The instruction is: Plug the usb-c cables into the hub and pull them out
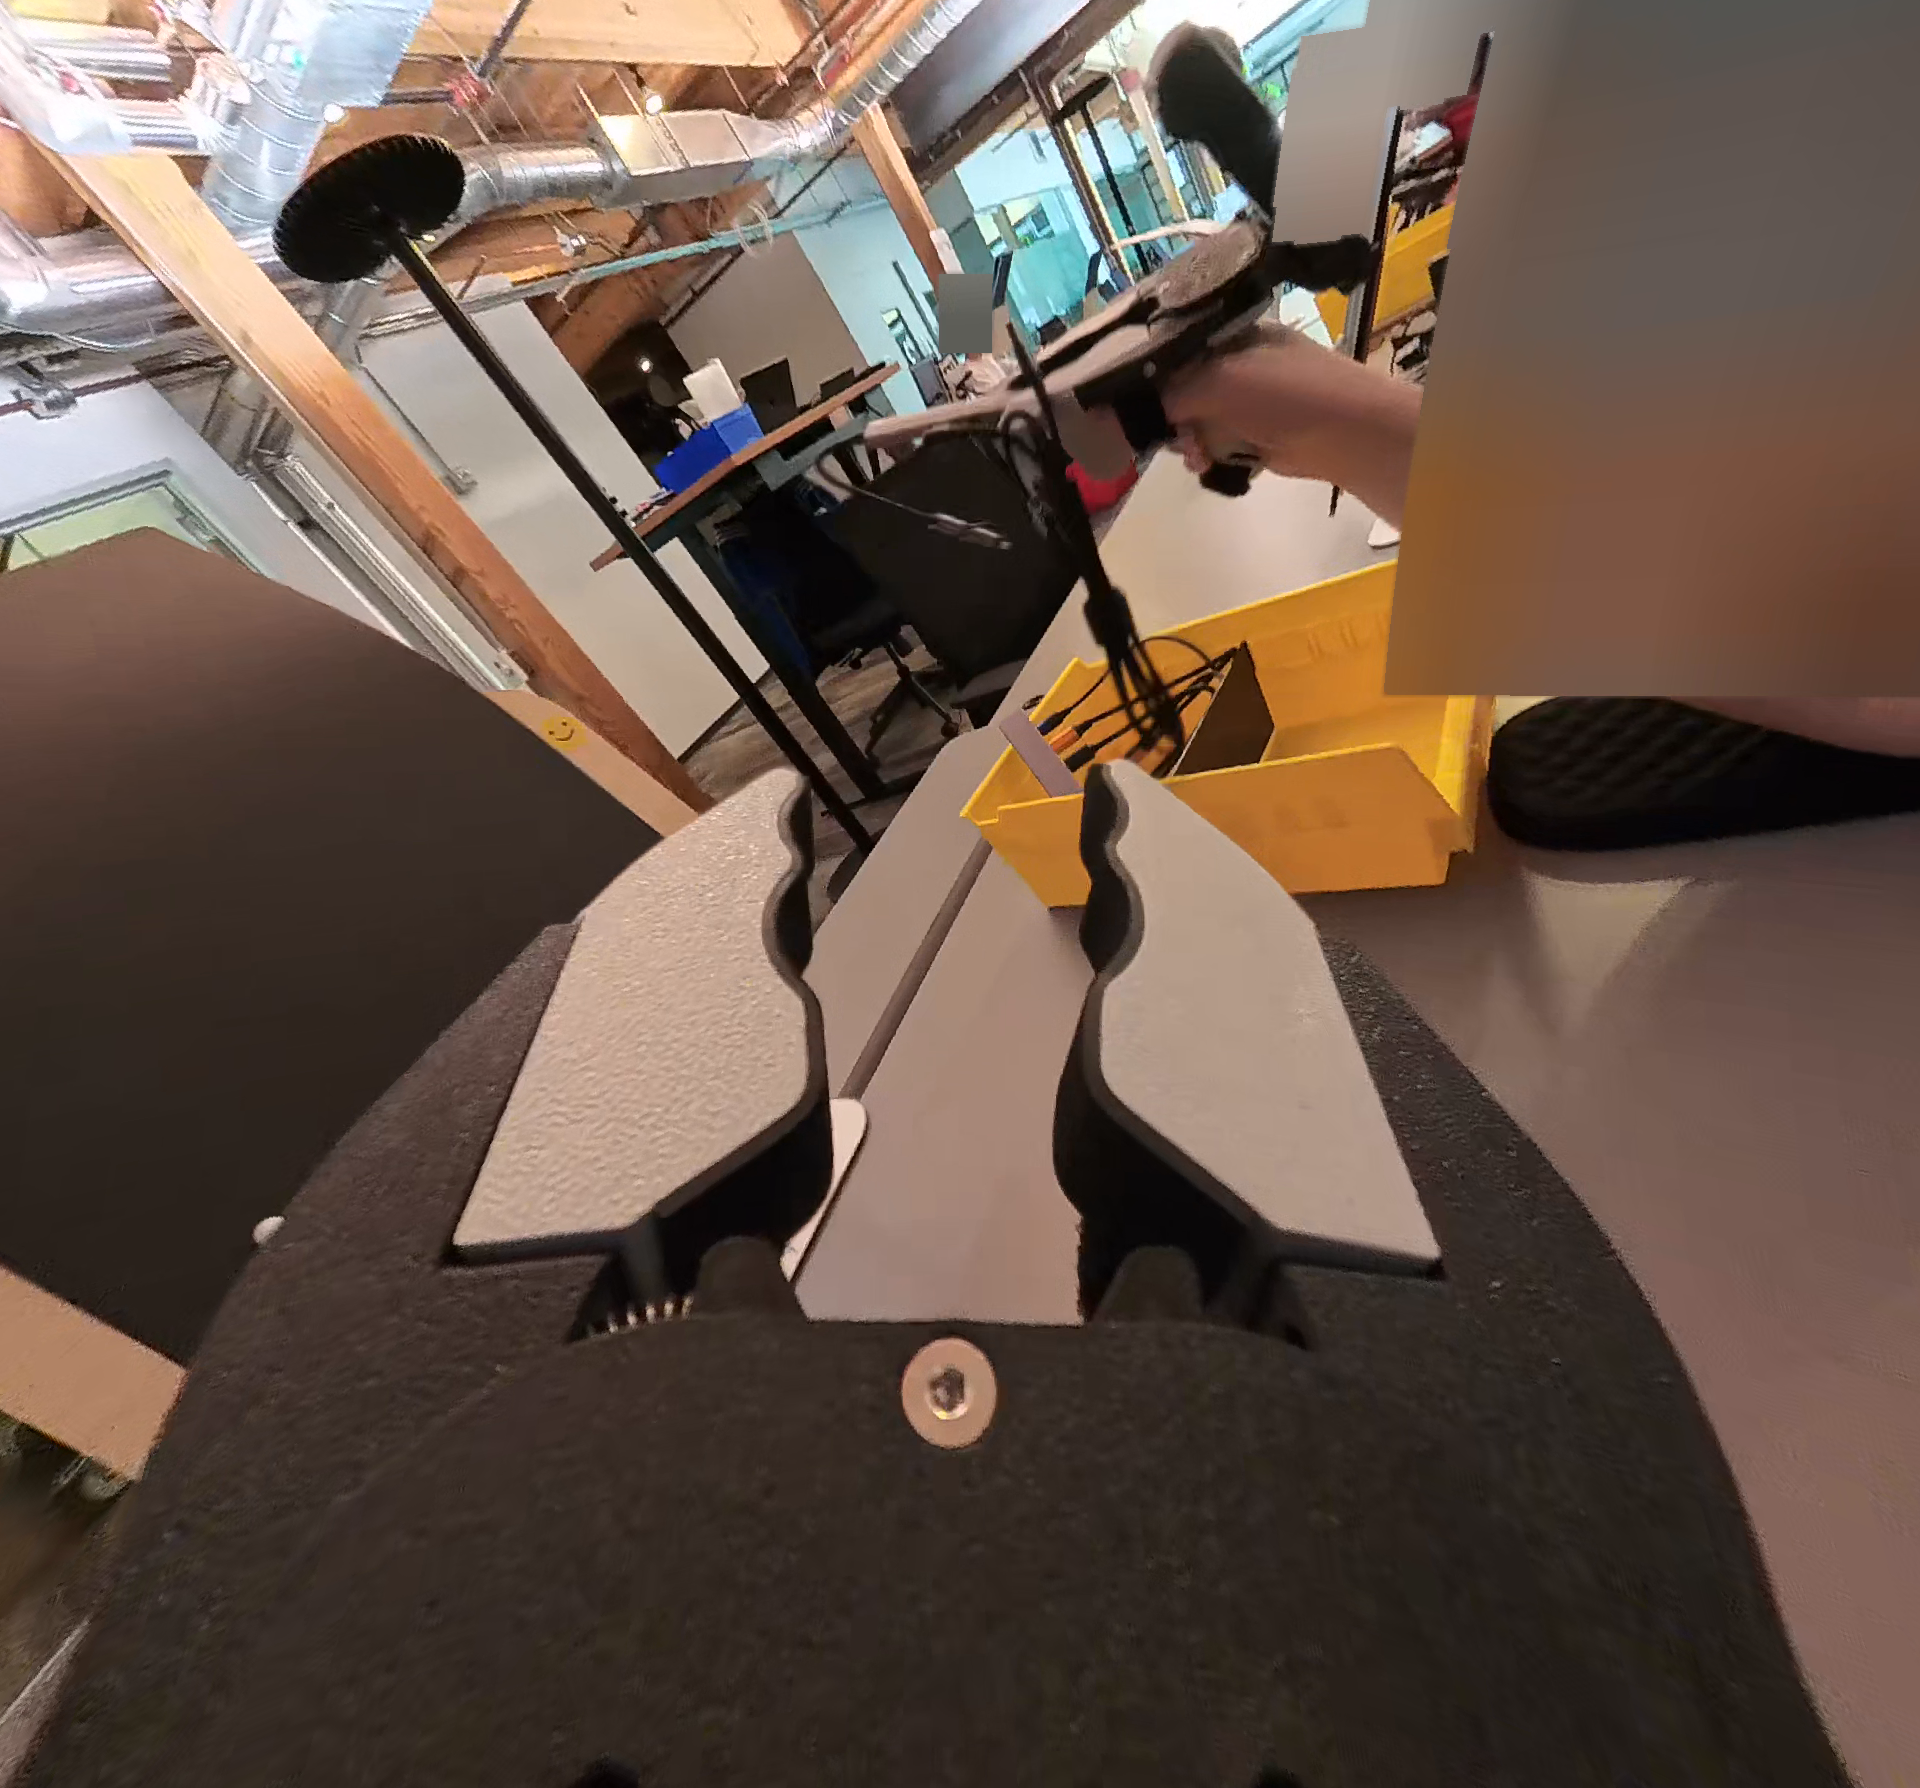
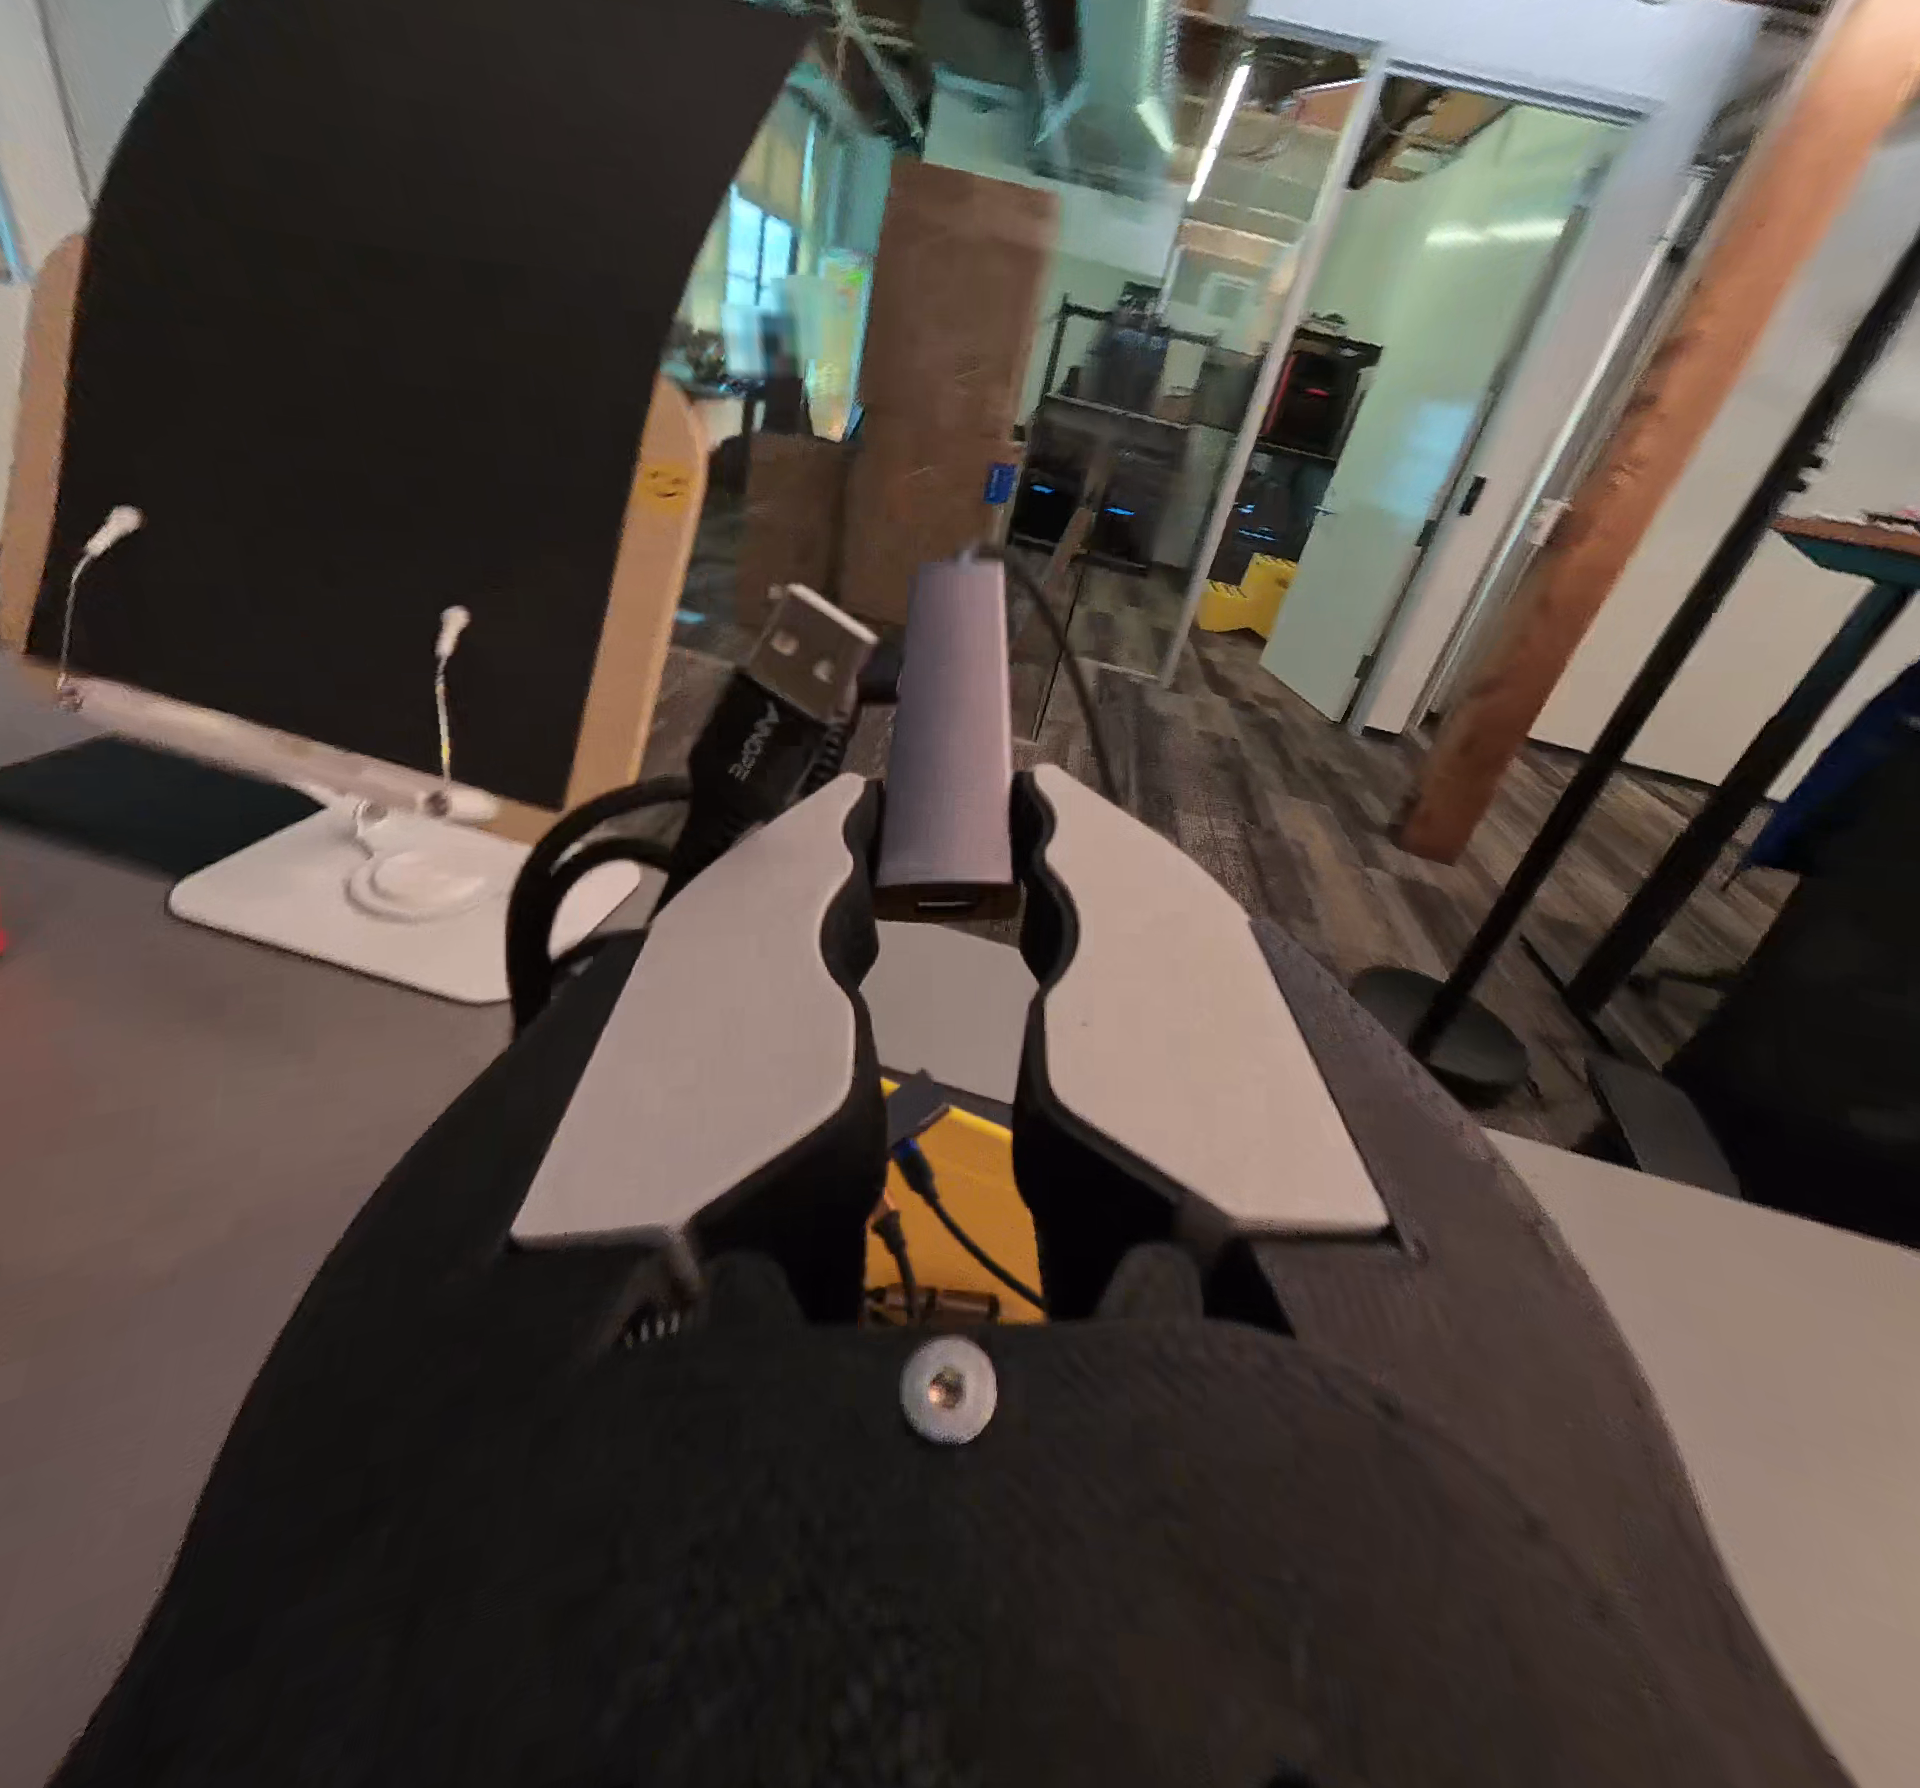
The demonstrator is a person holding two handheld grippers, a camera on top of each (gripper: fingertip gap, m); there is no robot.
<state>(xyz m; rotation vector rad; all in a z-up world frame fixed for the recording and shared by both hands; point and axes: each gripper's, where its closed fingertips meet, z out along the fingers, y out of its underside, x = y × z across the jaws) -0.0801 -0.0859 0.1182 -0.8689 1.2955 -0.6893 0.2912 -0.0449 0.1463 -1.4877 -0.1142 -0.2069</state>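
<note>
My right gripper [image 2: 943,803] is shut on a slim grey hub [image 2: 951,699] and holds it in the air, its far end pointing away. A port shows on the hub's near end. A black braided cable with a silver USB plug [image 2: 810,658] sticks up just left of the hub. In the left wrist view the right gripper [image 1: 997,398] is raised over a yellow bin [image 1: 1247,834], with black cables [image 1: 1117,637] hanging from it into the bin. My left gripper [image 1: 951,803] is open and empty, low over the grey table [image 1: 1558,1063].
The bin also shows under the right gripper's fingers [image 2: 966,1177], with cable ends in it. A white charging stand [image 2: 343,917] sits at the left, in front of a black backdrop board [image 2: 395,336]. A black lamp pole [image 1: 623,512] stands past the table edge. A dark textured pad [image 1: 1662,772] lies at the right. The left gripper's tips are roughly 40 cm from the right gripper's.
</note>
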